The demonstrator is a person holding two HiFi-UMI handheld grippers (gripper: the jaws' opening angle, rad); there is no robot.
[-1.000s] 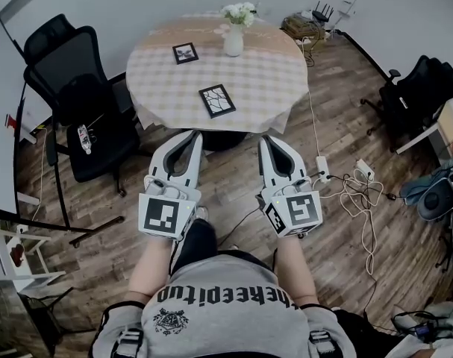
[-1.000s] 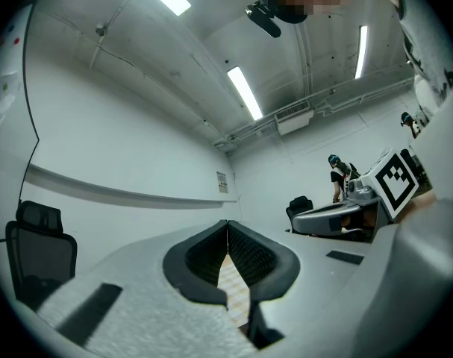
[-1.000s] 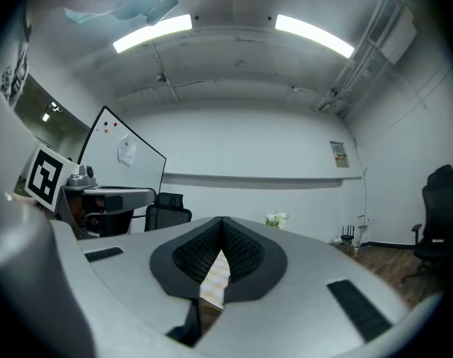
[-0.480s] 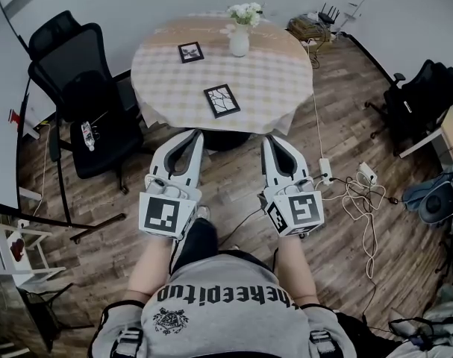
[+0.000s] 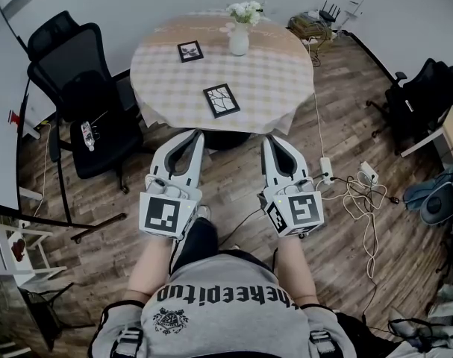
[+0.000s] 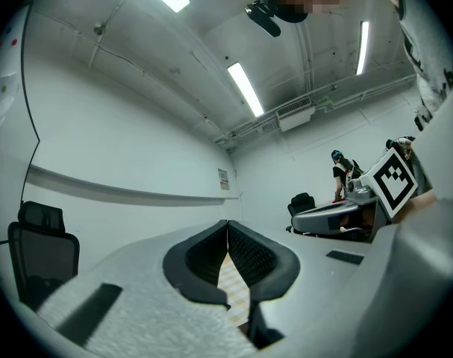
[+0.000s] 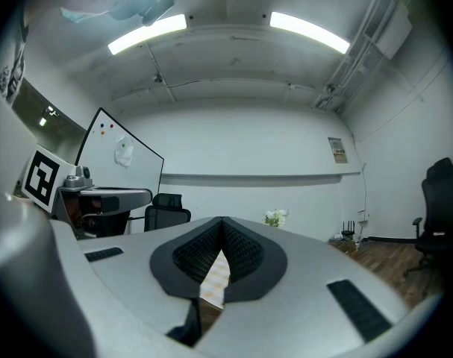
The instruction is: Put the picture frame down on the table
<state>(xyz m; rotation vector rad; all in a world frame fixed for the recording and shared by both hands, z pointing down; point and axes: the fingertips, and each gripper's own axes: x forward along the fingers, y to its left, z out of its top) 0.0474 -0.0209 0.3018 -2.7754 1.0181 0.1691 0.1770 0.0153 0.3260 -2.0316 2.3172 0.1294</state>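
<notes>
**Both tongs empty and short of the counter, two frames already on it**

The left tongs (image 5: 193,136) and the right tongs (image 5: 274,140) are held side by side just in front of the person's body. They are above the wooden floor (image 5: 233,181) and short of the near edge of the round counter (image 5: 275,73). In each gripper view the pads are seen pressed together at the tips with nothing between them. Only a strip of the checked cloth is seen through the gap behind the tips.

Two frames are found on the counter. The nearer picture frame (image 5: 221,100) lies flat close to the near edge, a little left of centre. The smaller picture frame (image 5: 189,51) is set toward the far left, and whether it lies flat or is propped up cannot be told. A white vase of flowers (image 5: 239,39) stands at the far side, right of the smaller frame and apart from it.

As no frame is carried, the placing is judged either finished or not begun. If a frame is to be handled, the tongs would have to be brought forward over the near edge and opened, and a thin frame edge would have to be taken squarely.
</notes>
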